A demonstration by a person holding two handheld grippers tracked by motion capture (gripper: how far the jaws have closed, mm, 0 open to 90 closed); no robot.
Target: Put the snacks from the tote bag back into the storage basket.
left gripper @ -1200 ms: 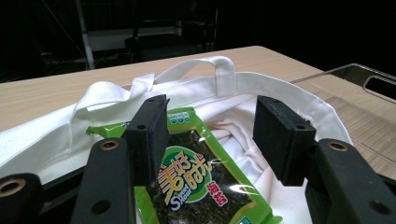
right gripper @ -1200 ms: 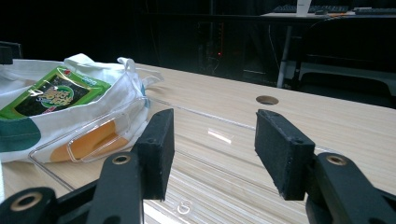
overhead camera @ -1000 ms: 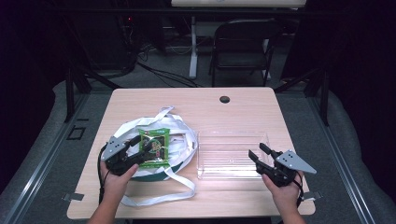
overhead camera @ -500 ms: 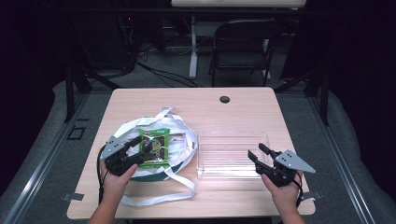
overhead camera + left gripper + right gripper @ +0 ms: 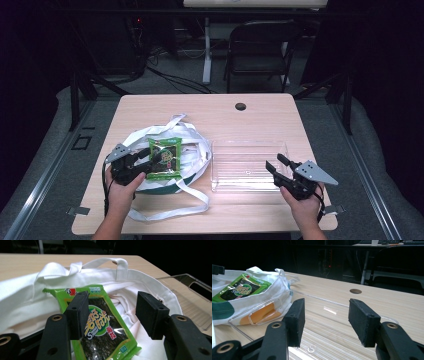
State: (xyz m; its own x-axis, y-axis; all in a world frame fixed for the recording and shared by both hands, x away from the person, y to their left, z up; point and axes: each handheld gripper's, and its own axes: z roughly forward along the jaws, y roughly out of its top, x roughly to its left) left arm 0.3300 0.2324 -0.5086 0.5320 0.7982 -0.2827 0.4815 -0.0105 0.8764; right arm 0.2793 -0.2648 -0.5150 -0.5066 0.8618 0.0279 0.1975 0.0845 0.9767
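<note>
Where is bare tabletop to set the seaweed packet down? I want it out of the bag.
The clear tray is empty. Bare wood runs along the far edge around the cable hole and to the tray's right. The left half is crowded: the white tote bag, its straps, the seaweed packet and the left gripper.

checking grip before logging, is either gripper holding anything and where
Nothing is held: the left gripper stands open over the green seaweed snack packet, and the right gripper is open above the clear plastic tray.

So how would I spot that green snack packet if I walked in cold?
On the light wooden table, find the crumpled white cloth bag at its left. The flat green seaweed packet with a dark middle lies on top, the sole bright green thing there.
</note>
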